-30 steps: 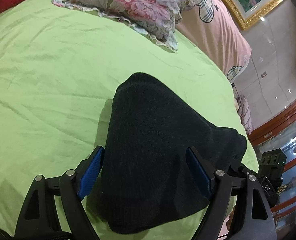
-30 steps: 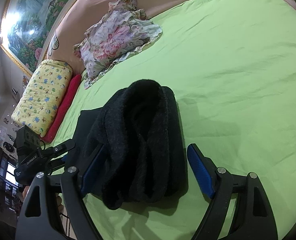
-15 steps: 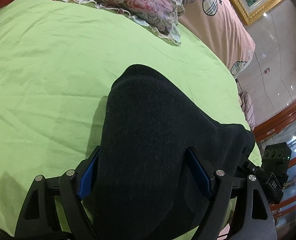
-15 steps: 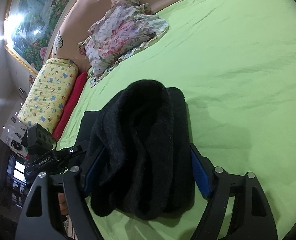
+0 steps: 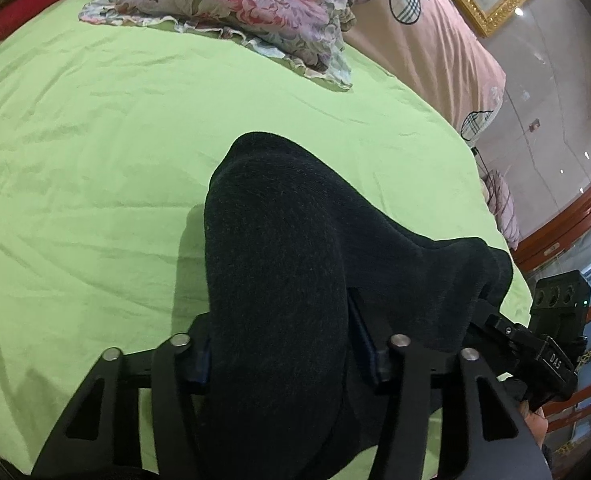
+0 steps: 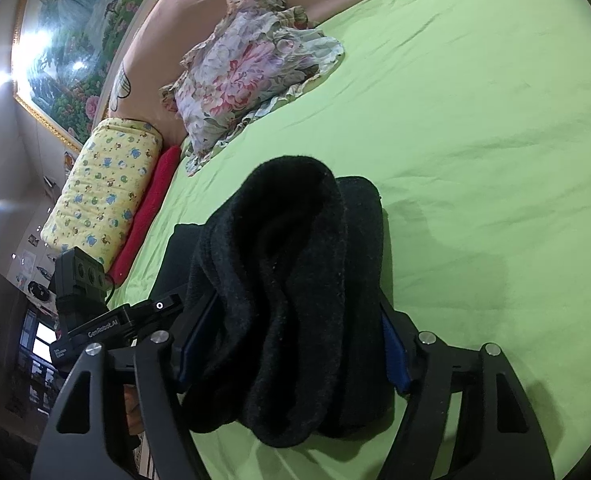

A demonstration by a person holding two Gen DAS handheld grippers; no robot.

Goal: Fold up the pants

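- Squeezing in from both ends: left tongs [image 5: 283, 354] have just been closing and now pinch the black pants [image 5: 295, 264], angled steeply down.
- Right tongs [image 6: 291, 344], also closing, press the thick folded bundle, tilted shallower.
- Pants sit on the green bed [image 6: 495, 140]; floral pillow [image 5: 255, 4] at twelve o'clock.
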